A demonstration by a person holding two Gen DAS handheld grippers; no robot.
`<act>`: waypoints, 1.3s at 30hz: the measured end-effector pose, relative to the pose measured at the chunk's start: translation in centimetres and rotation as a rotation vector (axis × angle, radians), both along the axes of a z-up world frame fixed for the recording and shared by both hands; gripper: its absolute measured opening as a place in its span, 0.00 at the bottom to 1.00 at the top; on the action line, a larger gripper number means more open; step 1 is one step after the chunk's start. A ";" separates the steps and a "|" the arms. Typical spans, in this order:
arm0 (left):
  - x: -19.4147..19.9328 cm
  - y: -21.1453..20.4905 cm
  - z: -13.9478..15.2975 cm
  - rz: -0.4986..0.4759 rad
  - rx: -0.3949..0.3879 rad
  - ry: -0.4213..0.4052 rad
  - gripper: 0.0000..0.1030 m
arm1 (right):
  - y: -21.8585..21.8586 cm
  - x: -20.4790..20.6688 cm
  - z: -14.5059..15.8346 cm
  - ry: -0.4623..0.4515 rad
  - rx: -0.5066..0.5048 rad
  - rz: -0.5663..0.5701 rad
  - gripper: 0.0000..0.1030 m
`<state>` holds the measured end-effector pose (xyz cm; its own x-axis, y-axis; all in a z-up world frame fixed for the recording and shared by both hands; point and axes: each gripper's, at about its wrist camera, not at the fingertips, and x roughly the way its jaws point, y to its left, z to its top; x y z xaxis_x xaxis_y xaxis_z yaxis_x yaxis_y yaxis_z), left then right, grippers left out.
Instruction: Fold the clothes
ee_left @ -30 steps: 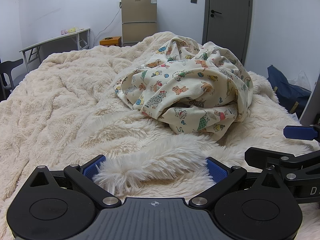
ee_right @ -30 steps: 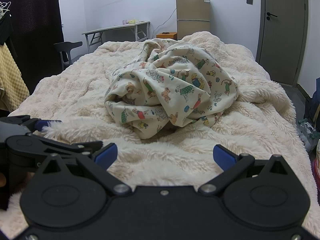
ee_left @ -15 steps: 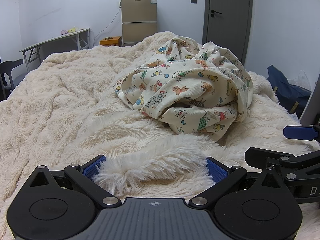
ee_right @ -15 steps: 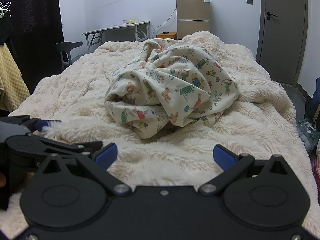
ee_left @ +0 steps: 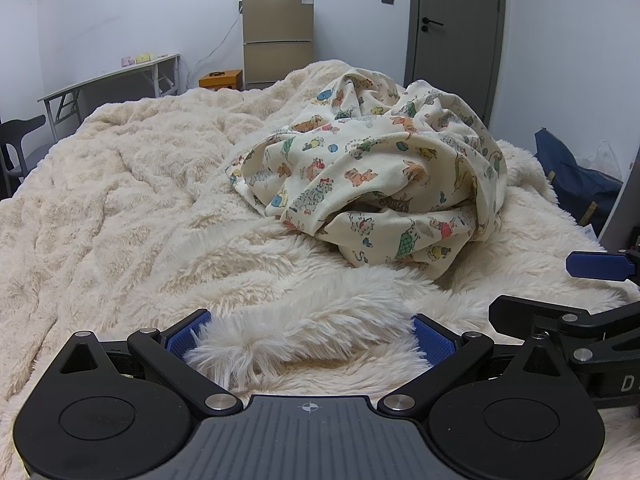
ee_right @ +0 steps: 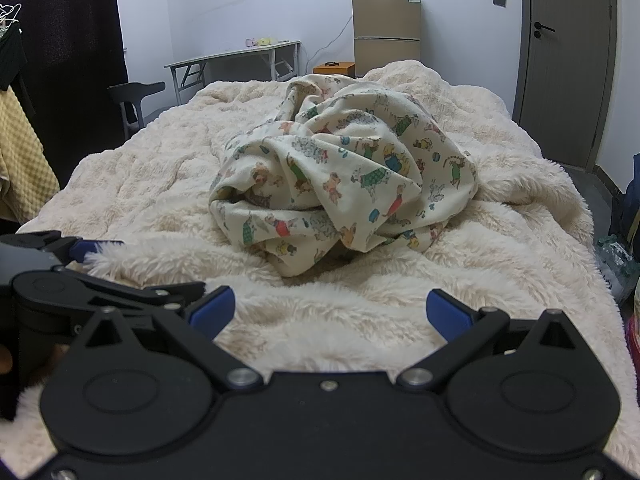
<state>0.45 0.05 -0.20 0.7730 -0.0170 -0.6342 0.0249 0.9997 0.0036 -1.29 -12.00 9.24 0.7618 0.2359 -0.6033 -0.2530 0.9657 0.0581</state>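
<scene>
A cream garment printed with small cartoon animals (ee_left: pixel 380 176) lies crumpled in a heap on a fluffy cream blanket (ee_left: pixel 140 200) that covers the bed. The same garment (ee_right: pixel 340 184) fills the middle of the right wrist view. My left gripper (ee_left: pixel 310 334) rests low on the blanket in front of the heap, open, with only blanket fur between its blue pads. My right gripper (ee_right: pixel 330 310) sits open beside it, apart from the garment. Each gripper shows at the edge of the other's view.
A tan fridge (ee_left: pixel 278 36) and a grey door (ee_left: pixel 456 28) stand at the far wall. A folding table (ee_left: pixel 108 80) and a dark chair (ee_right: pixel 138 98) are to the left of the bed. A dark blue bag (ee_left: pixel 576 184) lies on the floor at the right.
</scene>
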 end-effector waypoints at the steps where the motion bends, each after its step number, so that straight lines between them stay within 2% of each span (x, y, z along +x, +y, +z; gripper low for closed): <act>1: 0.0 0.0 0.0 0.000 0.002 0.001 1.00 | 0.0 0.0 0.0 -0.001 -0.001 0.001 1.00; 25: 0.0 0.0 0.2 -0.007 -0.006 0.004 1.00 | -0.2 0.2 0.1 0.007 0.006 0.004 1.00; 29: 0.3 0.3 0.2 -0.012 -0.029 0.005 1.00 | -0.5 0.4 0.1 0.015 0.015 0.005 1.00; 32: 1.0 1.3 0.9 -0.028 -0.089 0.003 1.00 | -1.2 0.8 0.5 0.016 0.040 0.003 1.00; 34: 2.3 3.1 2.1 -0.049 -0.177 -0.020 1.00 | -2.4 1.2 1.4 -0.014 0.061 -0.016 1.00; 35: 2.8 3.8 2.7 -0.052 -0.204 -0.063 1.00 | -3.1 1.4 1.8 -0.037 0.065 -0.024 1.00; 37: 3.5 4.6 3.6 -0.073 -0.198 -0.159 1.00 | -4.2 1.8 2.5 -0.088 0.056 -0.023 1.00; 39: 4.9 4.8 4.3 -0.111 -0.141 -0.225 1.00 | -5.4 2.2 2.8 -0.137 0.067 -0.013 1.00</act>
